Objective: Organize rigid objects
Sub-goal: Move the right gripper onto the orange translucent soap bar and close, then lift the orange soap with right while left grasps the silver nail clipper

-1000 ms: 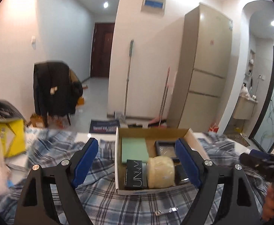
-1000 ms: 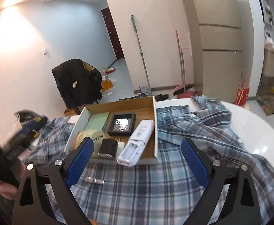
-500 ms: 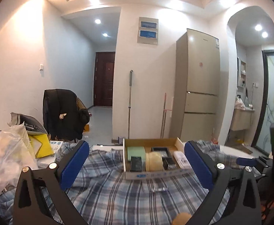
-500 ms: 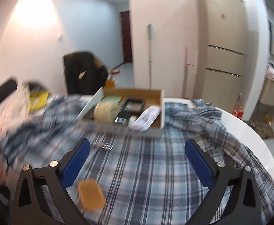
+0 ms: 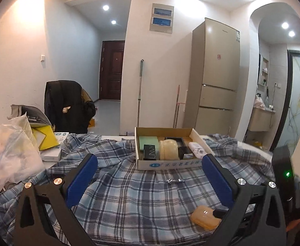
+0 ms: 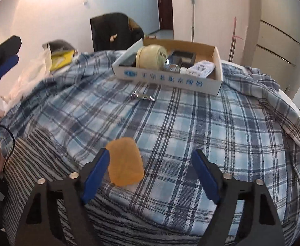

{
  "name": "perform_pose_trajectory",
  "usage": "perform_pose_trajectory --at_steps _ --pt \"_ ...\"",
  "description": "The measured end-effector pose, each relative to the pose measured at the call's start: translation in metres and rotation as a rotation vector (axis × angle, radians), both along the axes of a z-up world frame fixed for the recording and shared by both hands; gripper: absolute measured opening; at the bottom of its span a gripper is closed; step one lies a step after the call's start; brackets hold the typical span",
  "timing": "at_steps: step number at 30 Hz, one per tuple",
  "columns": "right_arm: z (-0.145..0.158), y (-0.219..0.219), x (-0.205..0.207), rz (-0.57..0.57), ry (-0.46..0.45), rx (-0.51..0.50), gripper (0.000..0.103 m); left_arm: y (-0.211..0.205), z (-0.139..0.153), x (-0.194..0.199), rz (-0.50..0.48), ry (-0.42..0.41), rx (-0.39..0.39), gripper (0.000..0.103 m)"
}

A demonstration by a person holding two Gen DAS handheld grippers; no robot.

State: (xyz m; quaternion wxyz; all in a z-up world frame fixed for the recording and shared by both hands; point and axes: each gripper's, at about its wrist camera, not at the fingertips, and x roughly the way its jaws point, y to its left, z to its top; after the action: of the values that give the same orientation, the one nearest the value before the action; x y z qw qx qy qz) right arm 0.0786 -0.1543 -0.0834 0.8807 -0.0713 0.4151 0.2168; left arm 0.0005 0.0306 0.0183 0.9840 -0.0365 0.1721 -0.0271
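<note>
Plastic bags (image 5: 10, 153): heaped at the counter's left edge, 9 o'clock in the left wrist view, against a yellow packet (image 5: 44, 136).
Left gripper (image 5: 149, 180): jaws wide, holding nothing, above the plaid cloth (image 5: 129, 194) that covers the counter (image 6: 293, 106).
Orange case (image 6: 125, 163): flat on the cloth at 6 o'clock in the right wrist view, just inside the left blue pad; touching or not, I cannot tell.
Right gripper (image 6: 151, 175): jaws wide around the case, not clamped on it.
Metal piece (image 6: 142, 97): small, silvery, lying on the cloth between the case and the box.
Cardboard box (image 6: 170, 82): at 12 o'clock, open-topped, blue print on its near wall.
Box contents: green pad (image 5: 149, 141), black carton (image 5: 150, 152), cream round fan (image 6: 151, 56), dark tray (image 6: 182, 56), white remote (image 6: 200, 70) along the right wall.
Fridge (image 5: 215, 88): at 1 o'clock in the left wrist view, beyond the counter.
</note>
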Motion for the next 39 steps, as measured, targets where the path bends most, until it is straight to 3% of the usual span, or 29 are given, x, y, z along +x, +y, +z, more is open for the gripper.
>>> perform_pose_trajectory --at_steps 4,5,9,11,18,19,20,22,27,31,34,37,39 --pt "0.005 0.014 -0.009 0.082 -0.040 -0.073 0.079 0.005 -0.002 0.001 -0.009 0.012 -0.012 0.103" --pt "0.005 0.017 -0.009 0.095 -0.042 -0.084 0.075 0.006 -0.003 0.002 -0.004 0.012 -0.020 0.103" --pt "-0.014 0.025 -0.001 0.110 0.039 -0.097 0.056 0.008 -0.006 0.003 -0.002 0.016 -0.012 0.103" --pt "-0.016 0.025 0.001 0.140 0.072 -0.054 0.054 0.011 -0.005 0.003 0.008 0.011 -0.001 0.103" --pt "-0.020 0.033 0.000 0.189 0.094 -0.064 0.052 0.020 -0.003 0.005 0.016 0.016 -0.039 0.103" --pt "-0.021 0.034 0.001 0.194 0.098 -0.067 0.051 0.019 -0.004 0.006 0.016 0.019 -0.035 0.103" --pt "-0.023 0.036 0.003 0.191 0.111 -0.076 0.042 0.018 -0.004 0.006 0.014 0.023 -0.033 0.103" --pt "-0.029 0.034 0.010 0.158 0.140 -0.087 0.042 0.015 -0.005 0.006 0.006 0.027 -0.028 0.103" --pt "-0.011 0.008 0.018 0.021 0.060 -0.022 0.042 0.005 -0.008 0.016 -0.013 0.066 0.056 0.103" --pt "0.021 -0.010 0.016 -0.050 -0.135 -0.089 0.042 -0.002 0.000 0.016 -0.046 0.071 0.099 0.103" --pt "0.040 -0.028 0.022 -0.123 -0.209 -0.060 0.042 -0.012 0.003 0.020 -0.062 0.077 0.133 0.103" --pt "0.048 -0.051 0.026 -0.265 -0.307 -0.049 0.042 -0.021 -0.002 0.034 -0.080 0.100 0.161 0.103" --pt "0.043 -0.063 0.029 -0.295 -0.313 -0.017 0.042 -0.025 -0.009 0.045 -0.111 0.123 0.177 0.102"
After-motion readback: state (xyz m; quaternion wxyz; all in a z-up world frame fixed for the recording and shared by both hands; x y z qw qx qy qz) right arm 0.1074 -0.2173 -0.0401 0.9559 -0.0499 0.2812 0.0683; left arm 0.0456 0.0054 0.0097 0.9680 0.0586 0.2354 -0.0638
